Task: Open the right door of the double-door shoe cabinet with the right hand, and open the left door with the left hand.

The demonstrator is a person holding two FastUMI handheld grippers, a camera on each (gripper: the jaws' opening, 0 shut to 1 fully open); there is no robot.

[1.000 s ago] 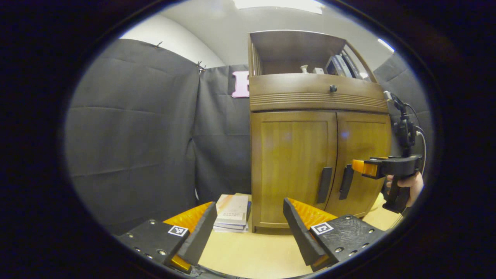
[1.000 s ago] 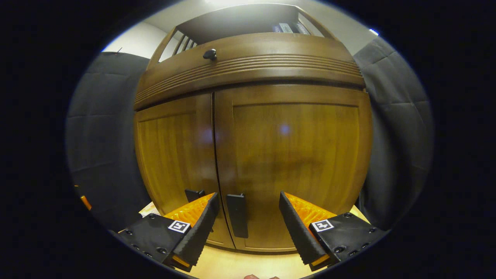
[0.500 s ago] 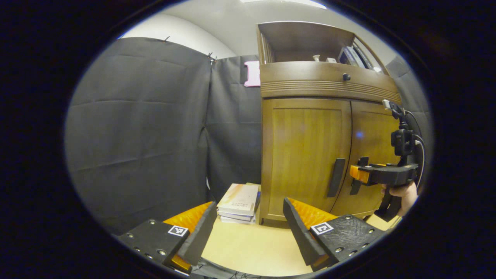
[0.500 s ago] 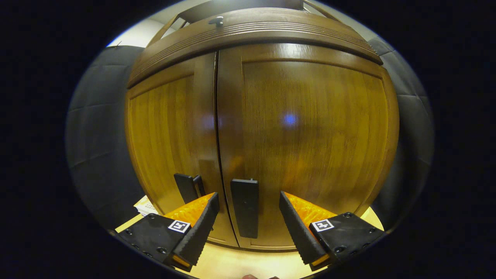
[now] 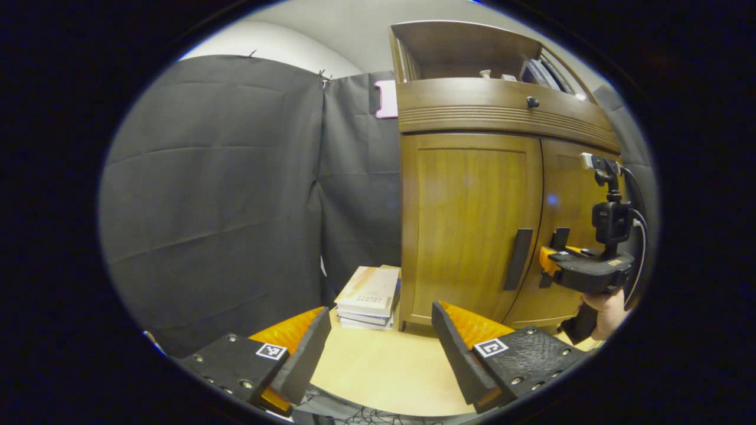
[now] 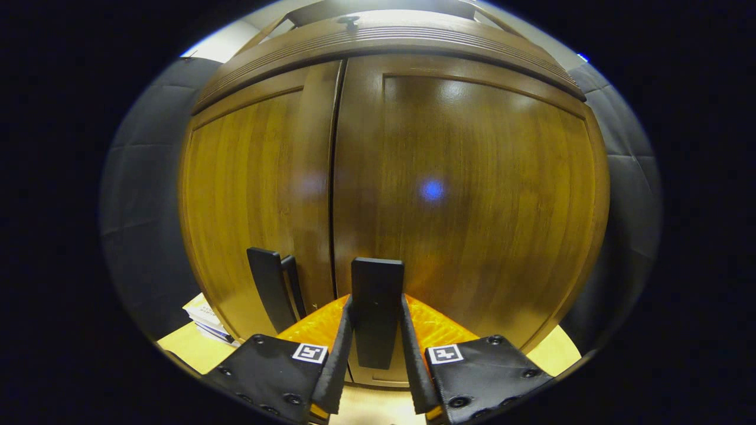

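Now right gripper [image 6: 374, 354] is clamped on the right handle [image 6: 377, 307], both doors shut, left gripper [image 5: 378, 348] spread wide well short of the left handle [image 5: 517, 258]; next: pull the right door [image 6: 466, 206] outward.

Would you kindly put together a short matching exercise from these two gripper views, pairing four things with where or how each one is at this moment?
Things
1. right gripper
2. left gripper
3. stack of books
4. left door handle

States
A. lying on the floor beside the cabinet
B. open, back from the cabinet
C. untouched, on a closed door
D. shut on the right door handle

Pairs: 1-D, 2-B, 3-A, 4-C
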